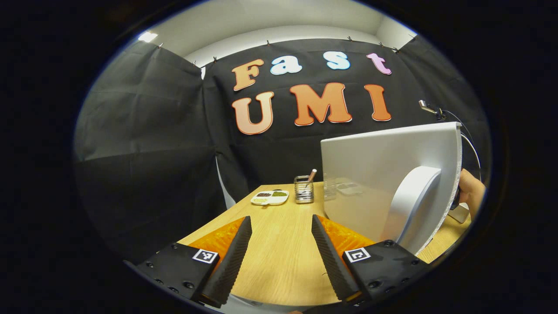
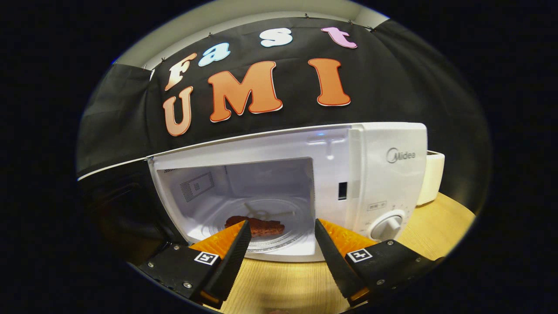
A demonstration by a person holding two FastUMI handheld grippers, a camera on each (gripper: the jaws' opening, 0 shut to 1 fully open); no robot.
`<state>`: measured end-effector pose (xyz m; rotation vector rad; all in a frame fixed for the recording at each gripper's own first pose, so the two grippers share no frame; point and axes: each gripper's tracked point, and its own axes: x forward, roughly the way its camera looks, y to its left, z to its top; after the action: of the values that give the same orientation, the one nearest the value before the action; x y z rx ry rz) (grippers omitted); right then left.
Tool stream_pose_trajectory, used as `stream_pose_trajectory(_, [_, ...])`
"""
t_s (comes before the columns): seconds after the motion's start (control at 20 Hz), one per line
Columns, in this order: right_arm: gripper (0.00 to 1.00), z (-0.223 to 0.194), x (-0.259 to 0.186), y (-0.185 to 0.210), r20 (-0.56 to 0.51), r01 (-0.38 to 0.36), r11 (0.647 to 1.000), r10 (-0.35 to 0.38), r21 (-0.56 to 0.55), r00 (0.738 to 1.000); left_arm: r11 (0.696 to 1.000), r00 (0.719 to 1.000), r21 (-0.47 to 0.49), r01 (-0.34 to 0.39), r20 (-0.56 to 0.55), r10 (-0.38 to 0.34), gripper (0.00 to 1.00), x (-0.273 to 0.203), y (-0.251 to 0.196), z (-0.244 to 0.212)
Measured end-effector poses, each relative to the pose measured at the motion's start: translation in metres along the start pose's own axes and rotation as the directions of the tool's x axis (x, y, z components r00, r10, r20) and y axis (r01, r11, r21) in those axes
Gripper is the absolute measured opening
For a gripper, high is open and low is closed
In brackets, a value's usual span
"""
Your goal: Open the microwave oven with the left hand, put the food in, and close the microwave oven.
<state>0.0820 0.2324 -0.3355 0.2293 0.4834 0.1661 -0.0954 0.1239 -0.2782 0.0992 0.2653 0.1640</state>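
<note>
Left gripper [image 1: 279, 244]: hanging spread and empty over the wooden tabletop [image 1: 279, 261], just beside the outer face of the open microwave door [image 1: 375, 174].
Right gripper [image 2: 281, 248]: hovering spread, holding nothing, pointing into the microwave oven [image 2: 348, 174] cavity.
Door handle [image 1: 414, 205]: curving pale down the door's near edge, right of the left gripper; likely the best place to push or pull, being rigid and smooth, so fingers may be slipping on it.
Door handling: probably light and swinging freely on its hinge; a steady push on the flat panel should be enough to latch it.
Food [image 2: 257, 227]: lying as a flat brown piece on the glass turntable [image 2: 279, 244] inside the cavity, beyond the right gripper's tips; it looks soft and needs no further grip.
Farther off: a divided white dish [image 1: 270, 197] and a wire holder [image 1: 304, 189] are sitting at the tabletop's far end.
Hard to make out: a hand [image 1: 473, 192] is showing partly behind the door; the door's inner face and latch are turning away from both views.
</note>
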Motion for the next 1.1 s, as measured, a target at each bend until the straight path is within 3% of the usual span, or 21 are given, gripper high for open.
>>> stream_pose_trajectory(0.05, [0.92, 0.003, -0.012, -0.005, 0.001, -0.014, 1.0, 0.014, 0.013, 1.0, 1.0, 1.0, 0.003, 0.014, 0.002, -0.014, 0.87, 0.0, -0.008, 0.001])
stream_pose_trajectory(0.15, [0.92, 0.012, -0.038, -0.009, 0.02, -0.057, 0.998, 0.056, 0.019, 0.998, 0.999, 0.999, 0.011, 0.045, 0.006, -0.045, 0.89, 0.001, -0.026, 0.002])
stream_pose_trajectory(0.35, [0.92, 0.041, -0.087, -0.028, 0.075, -0.095, 0.994, 0.099, -0.052, 0.992, 0.994, 0.994, 0.017, 0.112, 0.014, -0.112, 0.9, 0.003, -0.064, 0.008])
stream_pose_trajectory(0.4, [0.92, 0.048, -0.098, -0.037, 0.09, -0.094, 0.994, 0.1, -0.064, 0.991, 0.991, 0.991, 0.013, 0.132, 0.017, -0.132, 0.87, 0.003, -0.075, 0.01])
stream_pose_trajectory(0.45, [0.92, 0.054, -0.11, -0.043, 0.104, -0.096, 0.993, 0.103, -0.071, 0.989, 0.988, 0.987, 0.006, 0.156, 0.021, -0.156, 0.94, 0.001, -0.086, 0.012])
stream_pose_trajectory(0.55, [0.92, 0.062, -0.131, -0.057, 0.124, -0.093, 0.991, 0.104, -0.092, 0.987, 0.981, 0.981, 0.006, 0.195, 0.022, -0.195, 0.87, 0.001, -0.105, 0.011])
stream_pose_trajectory(0.65, [0.93, 0.069, -0.147, -0.074, 0.144, -0.069, 0.989, 0.088, -0.131, 0.986, 0.97, 0.97, 0.002, 0.243, 0.019, -0.243, 0.89, 0.001, -0.129, 0.011])
stream_pose_trajectory(0.8, [0.93, 0.08, -0.17, -0.097, 0.179, -0.035, 0.986, 0.065, -0.164, 0.982, 0.953, 0.953, -0.001, 0.303, 0.02, -0.303, 0.86, 0.002, -0.161, 0.013])
stream_pose_trajectory(1.05, [0.92, 0.092, -0.191, -0.124, 0.212, 0.012, 0.98, 0.031, -0.199, 0.977, 0.926, 0.926, -0.011, 0.378, 0.014, -0.378, 0.45, 0.011, -0.215, 0.015])
stream_pose_trajectory(1.1, [0.92, 0.092, -0.194, -0.129, 0.215, 0.015, 0.98, 0.028, -0.198, 0.976, 0.919, 0.919, -0.009, 0.394, 0.014, -0.393, 0.28, 0.015, -0.224, 0.016])
